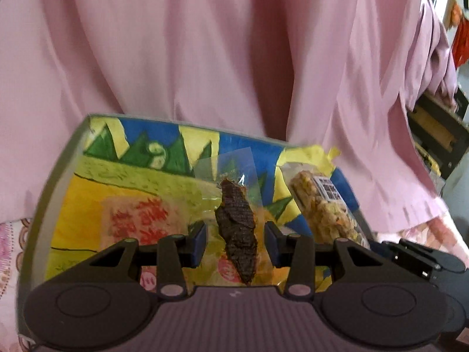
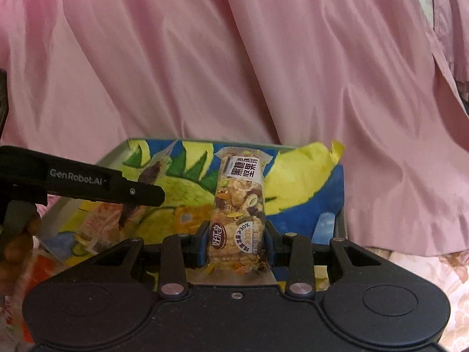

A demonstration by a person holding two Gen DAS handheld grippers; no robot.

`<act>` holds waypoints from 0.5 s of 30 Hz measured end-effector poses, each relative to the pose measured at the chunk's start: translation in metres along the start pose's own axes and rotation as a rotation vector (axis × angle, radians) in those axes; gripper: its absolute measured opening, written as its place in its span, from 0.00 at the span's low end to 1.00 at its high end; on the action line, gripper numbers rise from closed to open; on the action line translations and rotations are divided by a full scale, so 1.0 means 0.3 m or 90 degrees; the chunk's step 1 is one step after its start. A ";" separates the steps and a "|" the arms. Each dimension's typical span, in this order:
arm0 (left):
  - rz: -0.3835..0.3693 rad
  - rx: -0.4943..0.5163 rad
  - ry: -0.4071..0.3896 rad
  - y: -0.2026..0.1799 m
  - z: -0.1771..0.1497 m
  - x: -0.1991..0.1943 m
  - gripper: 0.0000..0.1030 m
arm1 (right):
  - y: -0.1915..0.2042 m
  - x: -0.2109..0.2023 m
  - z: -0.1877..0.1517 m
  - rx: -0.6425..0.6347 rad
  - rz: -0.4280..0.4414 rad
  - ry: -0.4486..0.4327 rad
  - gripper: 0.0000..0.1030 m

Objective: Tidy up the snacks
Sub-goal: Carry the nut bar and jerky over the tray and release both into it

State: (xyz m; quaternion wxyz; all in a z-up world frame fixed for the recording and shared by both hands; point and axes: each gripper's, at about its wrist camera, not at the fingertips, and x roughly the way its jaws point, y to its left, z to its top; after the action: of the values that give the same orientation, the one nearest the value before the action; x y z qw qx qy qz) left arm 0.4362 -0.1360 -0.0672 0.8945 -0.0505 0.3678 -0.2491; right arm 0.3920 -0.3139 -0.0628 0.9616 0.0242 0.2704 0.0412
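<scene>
A colourful painted box (image 1: pixel 126 164) sits in front of me, below pink cloth. In the left wrist view my left gripper (image 1: pixel 236 243) is open, its fingers on either side of a dark jerky piece in a clear wrapper (image 1: pixel 237 228) lying in the box. A nut bar in a clear wrapper (image 1: pixel 322 208) lies to its right. In the right wrist view my right gripper (image 2: pixel 236 245) is shut on that nut bar (image 2: pixel 239 205), over the box (image 2: pixel 299 176). The left gripper's arm (image 2: pixel 88 180) reaches in from the left, over the jerky (image 2: pixel 151 173).
Pink fabric (image 1: pixel 205 44) fills the space behind the box in both views. A floral patterned cloth (image 2: pixel 425 270) covers the surface around the box. Dark shelving (image 1: pixel 439 129) stands at the far right.
</scene>
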 end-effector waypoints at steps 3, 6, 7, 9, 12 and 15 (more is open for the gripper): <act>0.009 0.010 0.026 -0.003 -0.009 0.027 0.44 | -0.006 0.026 -0.013 0.005 -0.001 0.011 0.37; 0.019 0.014 0.057 0.003 -0.019 0.056 0.44 | -0.005 0.038 -0.030 0.008 -0.002 0.019 0.37; 0.024 0.012 0.064 0.006 -0.024 0.067 0.45 | -0.003 0.037 -0.034 0.008 -0.002 0.021 0.37; 0.022 0.016 0.059 0.006 -0.029 0.071 0.45 | -0.003 0.038 -0.041 0.010 -0.003 0.025 0.37; 0.030 0.018 0.060 -0.003 -0.027 0.077 0.45 | -0.005 0.046 -0.044 0.011 -0.003 0.029 0.37; 0.033 0.018 0.055 -0.006 -0.030 0.083 0.46 | -0.003 0.051 -0.042 0.012 -0.004 0.030 0.37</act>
State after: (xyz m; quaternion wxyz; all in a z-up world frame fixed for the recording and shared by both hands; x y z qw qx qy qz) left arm 0.4444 -0.1487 -0.0890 0.8844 -0.0176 0.4041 -0.2328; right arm 0.3984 -0.3132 -0.0816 0.9547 0.0315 0.2937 0.0360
